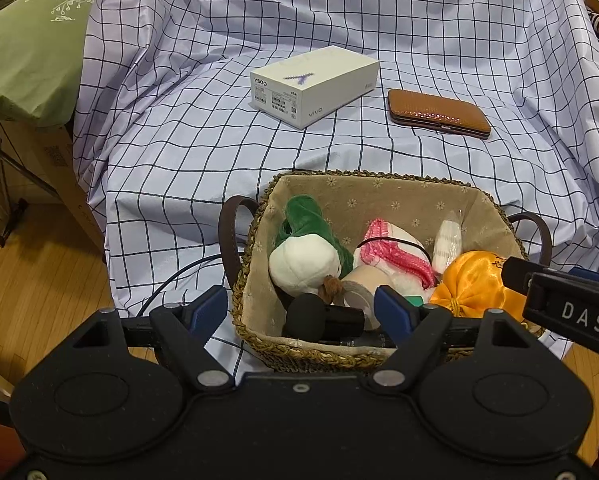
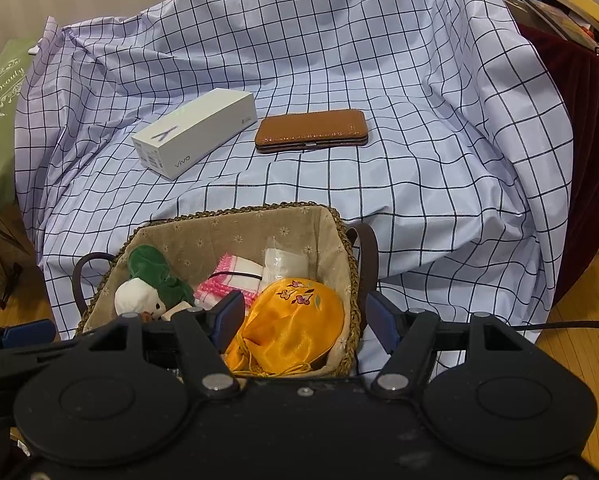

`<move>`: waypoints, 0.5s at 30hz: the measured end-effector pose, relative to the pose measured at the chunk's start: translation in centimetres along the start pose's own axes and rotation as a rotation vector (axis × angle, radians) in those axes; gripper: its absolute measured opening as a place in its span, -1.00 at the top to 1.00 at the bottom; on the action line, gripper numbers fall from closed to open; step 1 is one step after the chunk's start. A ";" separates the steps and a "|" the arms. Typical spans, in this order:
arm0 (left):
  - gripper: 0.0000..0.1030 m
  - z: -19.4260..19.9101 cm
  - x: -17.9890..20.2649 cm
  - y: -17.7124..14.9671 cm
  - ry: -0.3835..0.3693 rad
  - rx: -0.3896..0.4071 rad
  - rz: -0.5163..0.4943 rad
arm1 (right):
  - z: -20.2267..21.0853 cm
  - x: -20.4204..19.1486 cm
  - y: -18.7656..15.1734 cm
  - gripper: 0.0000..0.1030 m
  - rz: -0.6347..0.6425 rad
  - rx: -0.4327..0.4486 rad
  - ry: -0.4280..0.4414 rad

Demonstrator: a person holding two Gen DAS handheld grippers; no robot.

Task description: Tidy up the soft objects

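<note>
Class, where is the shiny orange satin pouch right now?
The orange satin pouch lies inside the woven basket, at its right end, beside the pink knitted cloth.

The right tool (image 2: 305, 322) hides the near part of the orange pouch (image 2: 295, 320). The picture edge cuts off the green pillow (image 1: 23, 48).

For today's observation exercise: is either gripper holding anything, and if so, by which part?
Nothing is held. The left gripper and right gripper both hang open over the basket, pads touching none of the soft things inside.
</note>
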State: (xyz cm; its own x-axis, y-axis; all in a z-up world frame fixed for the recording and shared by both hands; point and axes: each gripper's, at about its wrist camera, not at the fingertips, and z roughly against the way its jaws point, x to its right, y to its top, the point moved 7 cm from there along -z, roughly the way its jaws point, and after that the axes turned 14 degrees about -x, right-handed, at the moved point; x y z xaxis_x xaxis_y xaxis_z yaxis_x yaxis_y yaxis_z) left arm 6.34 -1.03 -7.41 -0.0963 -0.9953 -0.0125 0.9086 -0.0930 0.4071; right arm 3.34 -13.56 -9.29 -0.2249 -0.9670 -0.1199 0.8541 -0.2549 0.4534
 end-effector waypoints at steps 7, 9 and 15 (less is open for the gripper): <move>-0.66 -0.1 -0.1 -0.1 -0.002 -0.004 0.001 | 0.0 0.0 0.0 -0.31 0.000 -0.002 0.000; -0.66 0.0 -0.1 -0.1 -0.002 -0.001 0.000 | -0.1 0.0 -0.1 -0.31 0.000 -0.004 -0.001; -0.66 -0.1 -0.1 -0.1 -0.002 -0.004 0.000 | -0.2 -0.1 -0.1 -0.32 0.000 -0.004 -0.001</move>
State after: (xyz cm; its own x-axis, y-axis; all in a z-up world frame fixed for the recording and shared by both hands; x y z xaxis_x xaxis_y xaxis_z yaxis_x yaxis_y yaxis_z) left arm 6.29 -0.91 -7.56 -0.0973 -0.9952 -0.0103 0.9102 -0.0931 0.4035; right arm 3.34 -13.47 -9.48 -0.2251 -0.9670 -0.1190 0.8561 -0.2547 0.4497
